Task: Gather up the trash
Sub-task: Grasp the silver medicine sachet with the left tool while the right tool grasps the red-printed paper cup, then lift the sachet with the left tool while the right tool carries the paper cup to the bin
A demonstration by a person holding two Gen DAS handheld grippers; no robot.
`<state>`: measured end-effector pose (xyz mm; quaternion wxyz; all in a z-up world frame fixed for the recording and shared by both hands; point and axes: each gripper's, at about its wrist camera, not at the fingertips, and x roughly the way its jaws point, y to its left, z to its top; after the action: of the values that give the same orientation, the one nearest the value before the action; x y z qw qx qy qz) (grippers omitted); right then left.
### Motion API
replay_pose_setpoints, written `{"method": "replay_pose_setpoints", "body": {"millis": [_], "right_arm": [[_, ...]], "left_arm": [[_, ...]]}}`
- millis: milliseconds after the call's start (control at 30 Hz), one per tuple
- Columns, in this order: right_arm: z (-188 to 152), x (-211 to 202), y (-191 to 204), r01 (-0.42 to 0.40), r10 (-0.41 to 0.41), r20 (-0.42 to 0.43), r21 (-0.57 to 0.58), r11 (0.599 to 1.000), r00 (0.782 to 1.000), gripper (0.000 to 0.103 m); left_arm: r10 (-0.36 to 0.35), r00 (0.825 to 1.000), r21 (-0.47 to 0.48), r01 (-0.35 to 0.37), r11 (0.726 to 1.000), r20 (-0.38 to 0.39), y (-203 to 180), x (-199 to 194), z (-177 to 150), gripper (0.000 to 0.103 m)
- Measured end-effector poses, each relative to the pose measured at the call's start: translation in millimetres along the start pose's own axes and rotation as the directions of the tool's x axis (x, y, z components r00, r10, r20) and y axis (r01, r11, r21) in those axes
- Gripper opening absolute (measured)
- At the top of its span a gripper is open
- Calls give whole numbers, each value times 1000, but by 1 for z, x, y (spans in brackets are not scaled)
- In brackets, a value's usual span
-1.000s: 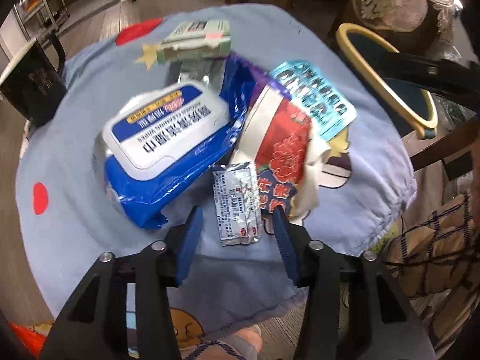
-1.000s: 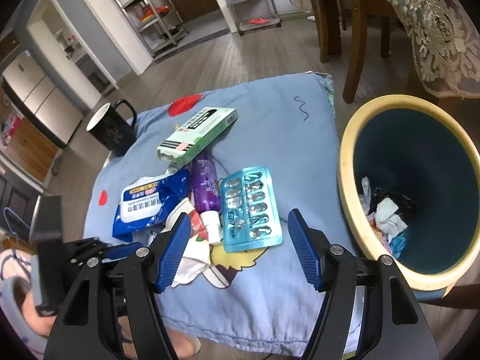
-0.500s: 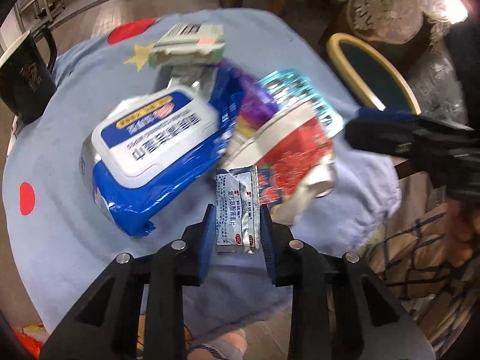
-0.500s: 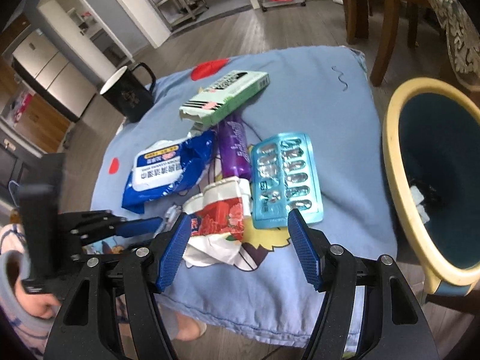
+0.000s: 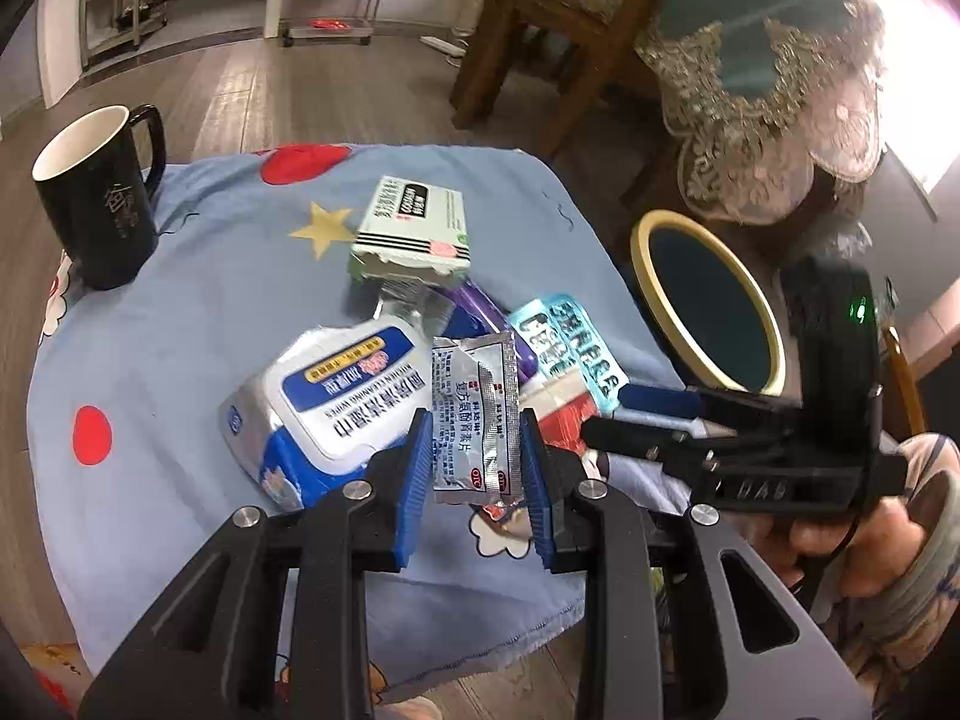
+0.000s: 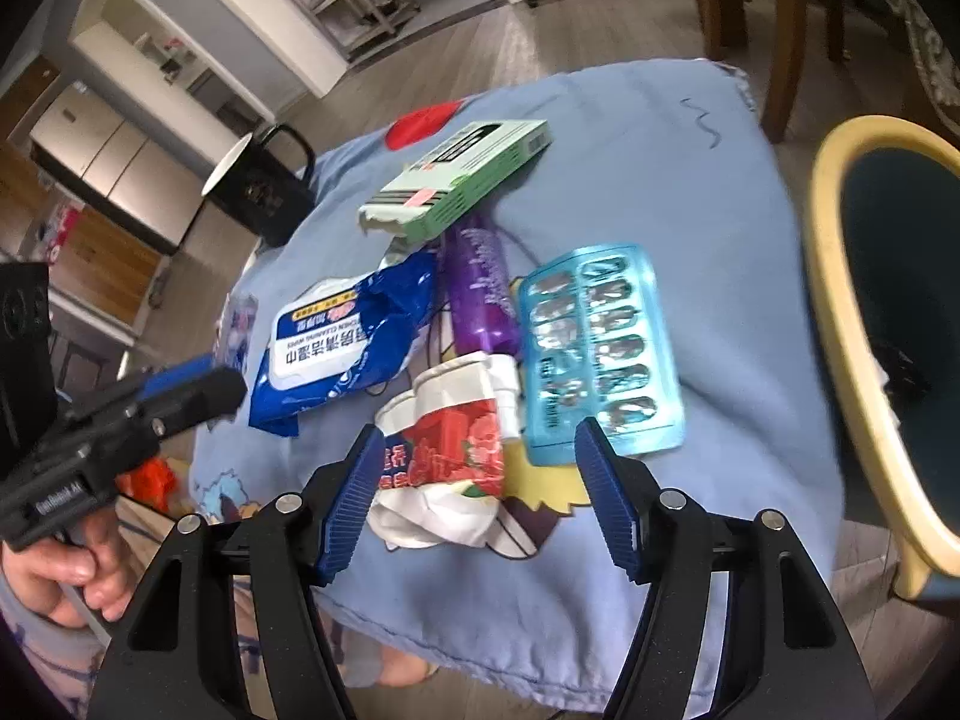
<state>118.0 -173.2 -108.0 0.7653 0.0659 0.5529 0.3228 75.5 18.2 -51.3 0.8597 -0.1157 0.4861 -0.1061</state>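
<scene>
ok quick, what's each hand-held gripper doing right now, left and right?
Left hand-held gripper: shut on the silver sachet, lifted off the cloth.
Right hand-held gripper: open, empty, above the red wrapper.

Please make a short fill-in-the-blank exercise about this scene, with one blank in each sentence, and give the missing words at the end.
1. The left gripper is shut on a silver ____.
2. The black mug stands on the blue cloth and its inside is ____.
3. The purple bottle lies partly under the green ____.
4. The right gripper has its jaws ____, above the red and white wrapper.

Missing words: sachet; white; box; open
</scene>
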Motion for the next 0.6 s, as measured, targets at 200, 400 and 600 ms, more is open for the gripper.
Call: {"method": "replay_pose_setpoints", "body": {"millis": [200,400,600], "right_arm": [[-7,18,14,-1,-2,-60,-64,998,998,51],[-11,5,25,-19,14,-44,-131,991,999,24],[-16,-10,34,-53,49,-26,-175,983,998,14]], "left_arm": [[3,1000,-9,-3,1000,3,-1,4,1,28],[6,1000,-21,-6,1000,11,1,5,4,28],[8,1000,-37,-7,999,27,3,3,9,28]]}}
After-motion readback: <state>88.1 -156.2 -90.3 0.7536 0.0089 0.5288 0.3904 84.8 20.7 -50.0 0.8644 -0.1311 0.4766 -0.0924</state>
